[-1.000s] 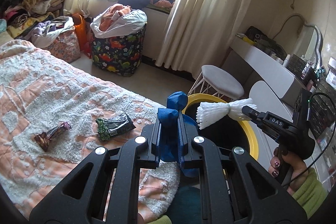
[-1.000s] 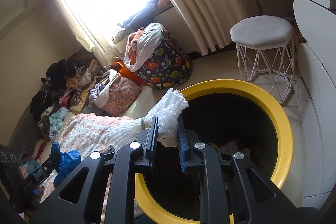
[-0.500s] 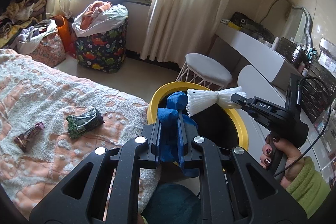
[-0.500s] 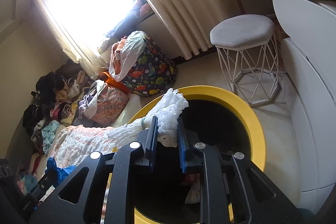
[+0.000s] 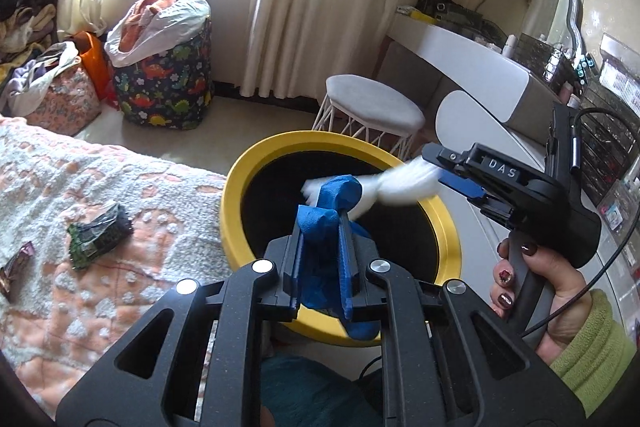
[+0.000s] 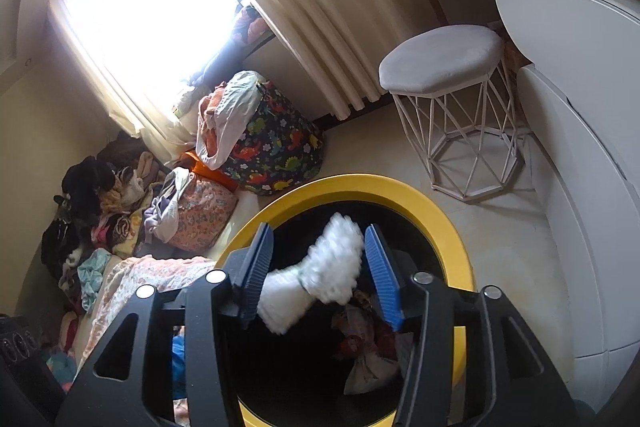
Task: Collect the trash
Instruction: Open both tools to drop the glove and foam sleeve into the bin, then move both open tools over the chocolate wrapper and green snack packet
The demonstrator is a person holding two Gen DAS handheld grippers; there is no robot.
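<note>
My left gripper [image 5: 320, 223] is shut on a crumpled blue wrapper [image 5: 324, 219] and holds it over the near rim of the yellow-rimmed black bin [image 5: 236, 187]. My right gripper [image 6: 320, 251] is open above the bin [image 6: 452, 227]. A white foam net [image 6: 316, 275] hangs blurred between its spread blue pads, over the bin's mouth; it also shows in the left wrist view [image 5: 404, 183]. Other trash lies at the bin's bottom [image 6: 368, 359]. A green wrapper [image 5: 98, 233] and a dark wrapper [image 5: 14, 267] lie on the bed.
The bed with a pink-white blanket [image 5: 80, 187] is left of the bin. A white stool [image 5: 374, 107], a white desk [image 5: 460, 67] and a dinosaur-print laundry basket [image 5: 168, 79] stand beyond it.
My right gripper has opened and the white foam net has come loose between its pads. Both grippers have moved closer over the bin.
</note>
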